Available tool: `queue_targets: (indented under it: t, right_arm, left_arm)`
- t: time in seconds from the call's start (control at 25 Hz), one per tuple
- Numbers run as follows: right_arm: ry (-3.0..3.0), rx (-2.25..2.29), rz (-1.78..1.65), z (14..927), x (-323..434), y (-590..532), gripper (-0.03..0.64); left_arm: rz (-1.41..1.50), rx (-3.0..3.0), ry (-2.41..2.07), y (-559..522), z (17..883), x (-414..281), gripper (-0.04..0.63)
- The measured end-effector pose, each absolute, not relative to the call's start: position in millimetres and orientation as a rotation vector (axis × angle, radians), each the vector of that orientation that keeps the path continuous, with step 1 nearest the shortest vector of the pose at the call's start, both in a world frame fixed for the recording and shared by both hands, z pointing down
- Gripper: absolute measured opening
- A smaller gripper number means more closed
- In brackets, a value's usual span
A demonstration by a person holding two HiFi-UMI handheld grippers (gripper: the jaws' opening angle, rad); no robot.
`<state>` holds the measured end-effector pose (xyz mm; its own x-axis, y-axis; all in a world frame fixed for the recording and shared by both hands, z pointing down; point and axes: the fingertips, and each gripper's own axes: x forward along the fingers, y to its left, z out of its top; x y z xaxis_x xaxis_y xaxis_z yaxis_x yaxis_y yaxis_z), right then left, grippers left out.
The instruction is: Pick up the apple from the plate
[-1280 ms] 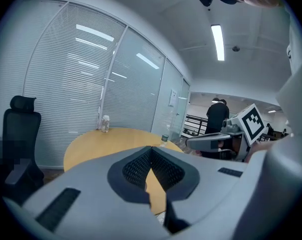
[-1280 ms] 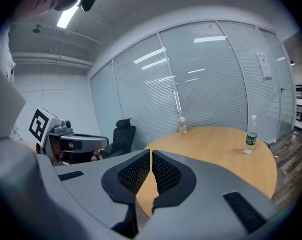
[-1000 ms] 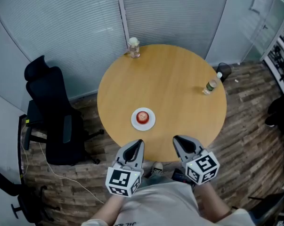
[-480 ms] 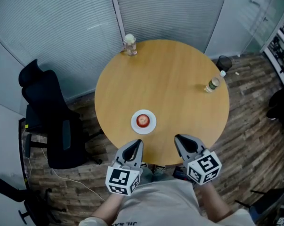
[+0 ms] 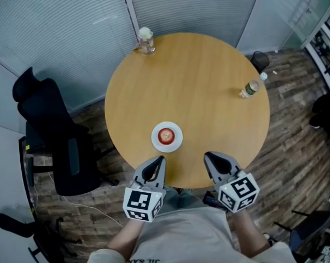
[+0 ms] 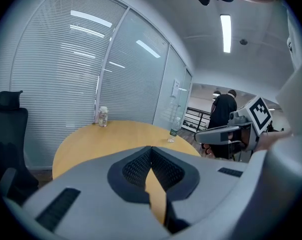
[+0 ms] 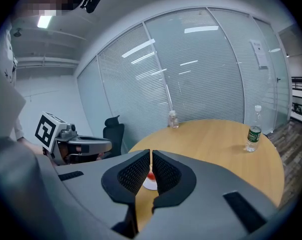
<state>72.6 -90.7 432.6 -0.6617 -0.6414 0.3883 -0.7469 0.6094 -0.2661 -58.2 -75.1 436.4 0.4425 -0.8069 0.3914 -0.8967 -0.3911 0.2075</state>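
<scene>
Head view: small red apple [image 5: 166, 136] sits on the round white plate [image 5: 156, 143], near your edge of the round wooden bench [image 5: 192, 75]. Your left tool [image 5: 161, 159] and right tool [image 5: 207, 155] hover at that edge, clear of the plate.
Left gripper view: tool pinched together, empty.
Right gripper view: tool narrowed to a slit, empty, apple beyond it.

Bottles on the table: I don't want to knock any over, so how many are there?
2. A green-labelled plastic bottle stands near the right edge of the table; a shorter clear bottle, perhaps a jar, stands at its far edge. None seems hidden.
</scene>
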Motion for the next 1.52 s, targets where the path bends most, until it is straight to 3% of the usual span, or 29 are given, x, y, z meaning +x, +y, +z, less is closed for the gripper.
queue_targets:
  t: [0.52, 1.0, 1.52]
  right_arm:
    - [-2.531, 1.147, 0.666, 455, 64, -113, 0.035]
    - [-2.489, 1.148, 0.716, 472, 66, -119, 0.035]
    - [-2.457, 1.146, 0.769, 486, 64, -124, 0.035]
  left_arm:
    - [0.391, 2.294, -1.399, -113, 478, -66, 0.021]
    - [0.528, 2.236, -1.376, -133, 531, -72, 0.106]
    - [0.741, 2.179, -1.257, -146, 593, -69, 0.299]
